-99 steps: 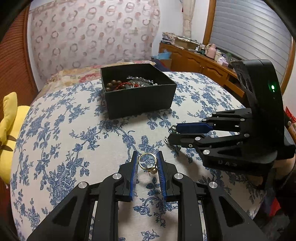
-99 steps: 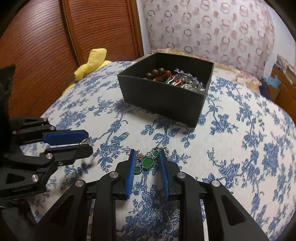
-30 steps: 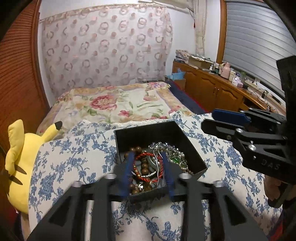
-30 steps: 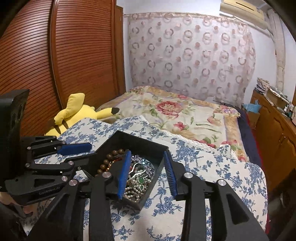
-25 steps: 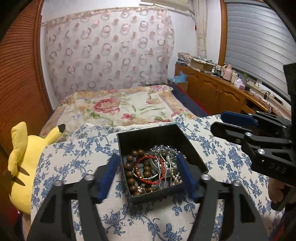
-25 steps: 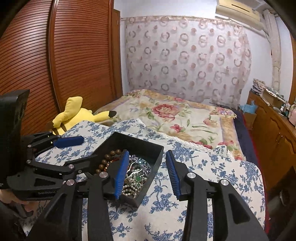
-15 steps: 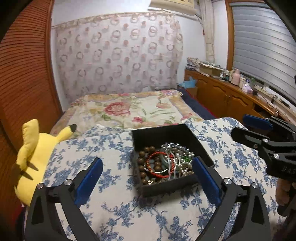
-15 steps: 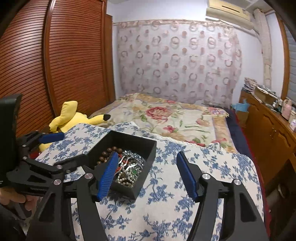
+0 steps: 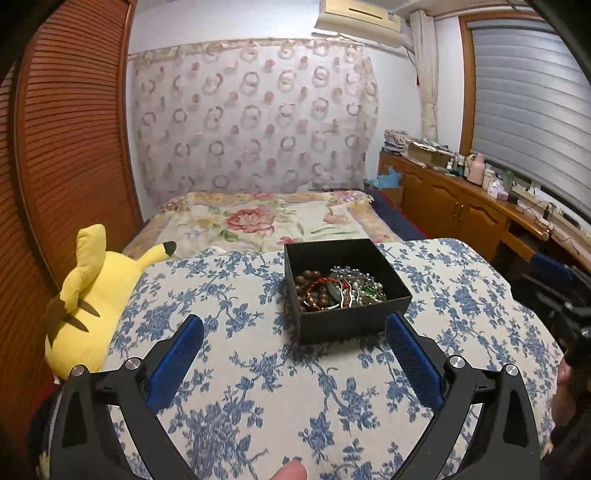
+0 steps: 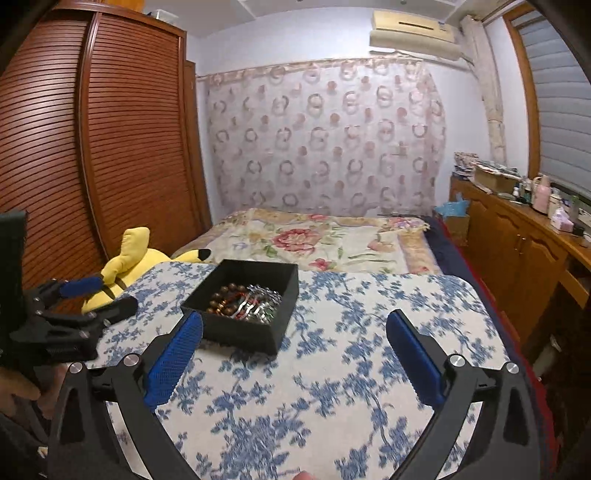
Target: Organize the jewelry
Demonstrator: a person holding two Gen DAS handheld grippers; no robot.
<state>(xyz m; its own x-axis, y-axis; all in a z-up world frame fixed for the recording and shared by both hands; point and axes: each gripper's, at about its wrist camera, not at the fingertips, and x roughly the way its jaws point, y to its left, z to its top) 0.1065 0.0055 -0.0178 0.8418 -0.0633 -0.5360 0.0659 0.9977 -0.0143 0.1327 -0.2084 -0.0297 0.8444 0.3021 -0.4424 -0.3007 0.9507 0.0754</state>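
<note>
1. resting on the blue-flowered worktop (image 9: 258, 406), the black jewelry box (image 9: 347, 321) keeps the pieces together: brown bead bracelet (image 9: 310, 284), red cord bracelet (image 9: 319, 286) and silver chains (image 9: 354, 280) all lie heaped inside it.
2. left gripper (image 9: 293, 363), held back from the box: fingers spread wide, nothing between them.
3. right gripper (image 10: 293, 360), also short of the box: fingers equally wide, empty.
4. no loose jewelry shows outside the box, so the tidying looks about done.
5. a yellow pikachu plush (image 9: 88, 291) lies well left of the box.

Home bedroom, bed (image 9: 266, 221), wardrobe (image 10: 92, 147), air conditioner (image 10: 412, 31)
</note>
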